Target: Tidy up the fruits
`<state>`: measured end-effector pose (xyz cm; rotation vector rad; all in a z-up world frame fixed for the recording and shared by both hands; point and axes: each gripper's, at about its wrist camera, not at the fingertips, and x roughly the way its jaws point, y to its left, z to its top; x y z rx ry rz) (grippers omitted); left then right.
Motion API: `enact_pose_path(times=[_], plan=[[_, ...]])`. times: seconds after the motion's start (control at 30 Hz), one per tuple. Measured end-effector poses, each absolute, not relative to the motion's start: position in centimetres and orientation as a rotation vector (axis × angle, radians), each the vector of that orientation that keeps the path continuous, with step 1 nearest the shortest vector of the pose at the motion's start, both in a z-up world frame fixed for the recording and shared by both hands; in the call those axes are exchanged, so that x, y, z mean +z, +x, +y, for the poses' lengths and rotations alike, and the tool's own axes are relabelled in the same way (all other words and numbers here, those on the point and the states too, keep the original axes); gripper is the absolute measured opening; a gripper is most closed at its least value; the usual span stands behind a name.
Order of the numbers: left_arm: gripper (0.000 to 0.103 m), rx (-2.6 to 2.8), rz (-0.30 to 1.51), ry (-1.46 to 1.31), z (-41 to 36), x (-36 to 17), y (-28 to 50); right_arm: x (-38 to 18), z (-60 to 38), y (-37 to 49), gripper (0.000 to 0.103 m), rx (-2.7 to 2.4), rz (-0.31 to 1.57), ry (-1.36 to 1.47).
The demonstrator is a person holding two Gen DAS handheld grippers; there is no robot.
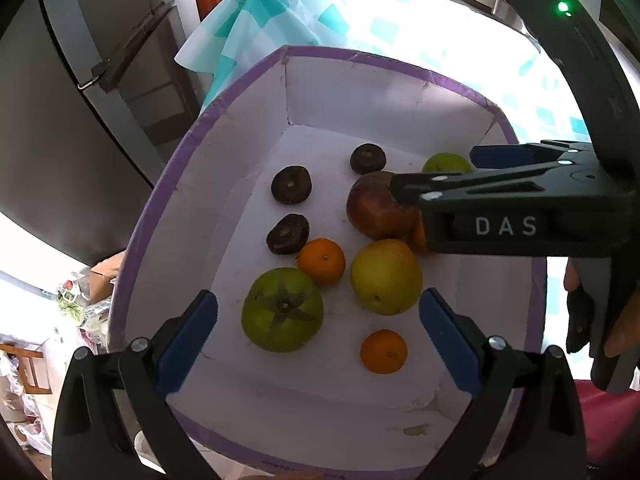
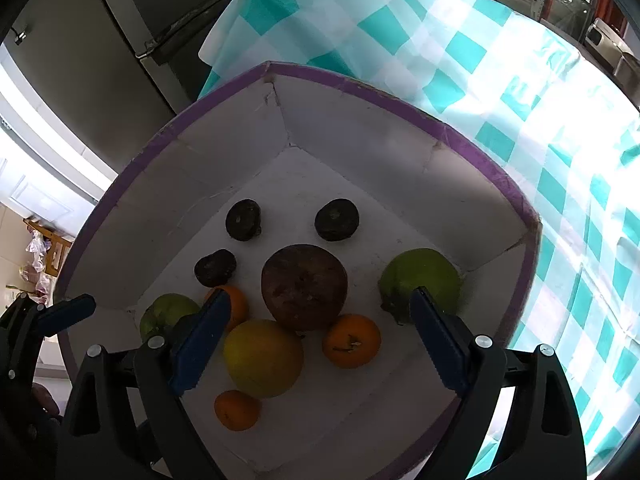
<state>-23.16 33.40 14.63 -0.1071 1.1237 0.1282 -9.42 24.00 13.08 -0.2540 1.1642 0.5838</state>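
A white box with a purple rim [image 1: 168,168] [image 2: 168,128] holds the fruit. Inside lie three dark wrinkled fruits [image 1: 291,185] [image 2: 243,219], a dark red pomegranate [image 1: 376,210] [image 2: 304,286], a yellow apple [image 1: 386,276] [image 2: 262,358], two green fruits [image 1: 282,309] [image 2: 420,276], and oranges [image 1: 321,261] [image 2: 351,340]. My left gripper [image 1: 318,332] is open and empty above the near fruits. My right gripper [image 2: 320,338] is open and empty over the pomegranate and apple; in the left wrist view it [image 1: 434,172] reaches in from the right.
The box stands on a table with a teal and white checked cloth [image 2: 520,100]. A grey refrigerator [image 1: 80,120] stands to the left. Bags and clutter [image 1: 72,296] lie on the floor at lower left.
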Motion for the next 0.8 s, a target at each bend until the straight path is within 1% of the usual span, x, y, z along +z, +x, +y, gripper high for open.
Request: enact_pose_path(times=[0.37, 0.53, 0.67, 0.8], plan=[[0.101, 0.129, 1.14, -0.135, 33.1, 14.4, -22.5, 13.2, 23.0, -9.7, 0.088, 0.59, 1.155, -0.257], [0.101, 0.184, 1.087, -0.145, 33.2, 15.0, -22.9, 13.3, 22.7, -10.0, 0.088, 0.597, 1.149, -0.26], [0.101, 0.196, 1.117, -0.147, 33.3, 14.8, -23.0, 13.4, 22.7, -10.2, 0.088, 0.604, 1.148, -0.246], [0.101, 0.225, 1.109, -0.144, 33.6, 15.5, -23.8, 13.9, 22.9, -10.7, 0.088, 0.618, 1.134, -0.231]])
